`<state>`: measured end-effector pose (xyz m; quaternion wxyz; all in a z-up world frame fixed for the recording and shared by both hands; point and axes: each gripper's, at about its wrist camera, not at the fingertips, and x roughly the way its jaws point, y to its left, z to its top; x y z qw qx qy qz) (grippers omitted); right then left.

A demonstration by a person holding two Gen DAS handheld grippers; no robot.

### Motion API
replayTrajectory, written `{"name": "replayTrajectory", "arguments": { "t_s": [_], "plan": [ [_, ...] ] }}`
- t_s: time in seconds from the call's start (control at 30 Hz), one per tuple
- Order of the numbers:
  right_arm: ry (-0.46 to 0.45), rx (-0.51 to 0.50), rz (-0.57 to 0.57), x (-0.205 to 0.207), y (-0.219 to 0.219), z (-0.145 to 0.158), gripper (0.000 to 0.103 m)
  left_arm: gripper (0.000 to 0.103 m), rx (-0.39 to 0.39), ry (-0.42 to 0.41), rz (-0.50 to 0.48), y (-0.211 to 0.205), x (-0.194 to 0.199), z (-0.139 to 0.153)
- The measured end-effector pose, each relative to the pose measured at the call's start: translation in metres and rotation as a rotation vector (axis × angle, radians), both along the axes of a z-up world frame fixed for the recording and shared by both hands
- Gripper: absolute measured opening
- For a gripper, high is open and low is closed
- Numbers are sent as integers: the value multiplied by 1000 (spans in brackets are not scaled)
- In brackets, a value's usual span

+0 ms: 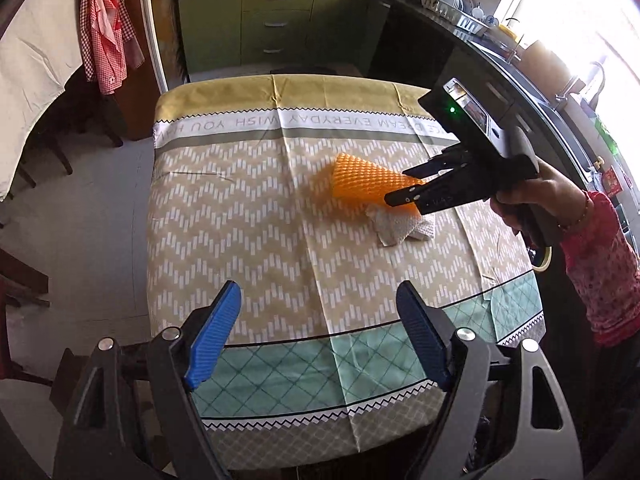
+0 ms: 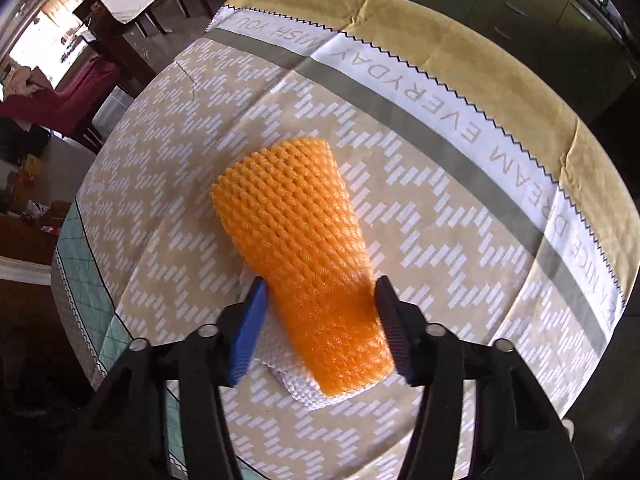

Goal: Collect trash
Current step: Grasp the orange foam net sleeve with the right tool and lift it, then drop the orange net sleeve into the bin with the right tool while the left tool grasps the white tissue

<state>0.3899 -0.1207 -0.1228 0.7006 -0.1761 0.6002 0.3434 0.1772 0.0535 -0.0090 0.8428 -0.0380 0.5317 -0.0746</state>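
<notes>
Orange foam netting [image 2: 304,248], a flattened fruit sleeve, lies near the middle of the table's patterned cloth [image 1: 248,216], its narrow end resting over a crumpled white paper towel [image 1: 404,226]. My right gripper [image 2: 320,328] points steeply down at it, the blue pads [image 2: 248,332] straddling that narrow end (close on both sides, the left one just at the foam's edge, though I cannot tell whether either truly presses). From my left wrist camera the right gripper's fingers overlap the sleeve's near end, a hand [image 1: 548,196] in a pink patterned sleeve behind them. My left gripper [image 1: 320,332] hangs over the table's near edge, jaws spread wide, nothing between them.
</notes>
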Motion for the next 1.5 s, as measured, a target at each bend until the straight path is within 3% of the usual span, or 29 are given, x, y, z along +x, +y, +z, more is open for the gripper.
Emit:
{"name": "replayTrajectory", "arguments": {
  "t_s": [0.1,0.2,0.33,0.5,0.73,0.97,1.13,1.33,1.4,1.47,1.5],
  "plan": [
    [-7,42,-29,-1,-9,6,21,76,2,10,-18,-8,5,-4],
    [-41,90,-72,-6,-25,25,15,76,7,19,-44,-24,12,-7],
    [-84,131,-135,-17,-58,54,14,79,14,19,-95,-56,29,-9],
    [-128,129,-253,-34,-138,77,14,87,63,40,-173,-109,64,-28],
    [-133,78,-424,-68,-259,66,14,87,140,134,-163,-155,113,-83],
    [-117,103,-519,-101,-330,52,15,86,197,179,-128,-170,131,-118],
    [-115,128,-542,-111,-350,50,15,67,206,231,-110,-170,135,-133],
    [-120,144,-554,-115,-358,52,15,59,217,227,-117,-169,133,-139],
    [-120,144,-564,-115,-361,52,15,49,214,221,-121,-170,132,-137],
    [-118,143,-577,-115,-365,51,15,24,200,218,-123,-166,131,-135],
    [-117,143,-585,-115,-368,50,16,19,182,221,-124,-164,133,-132]
  ]
}}
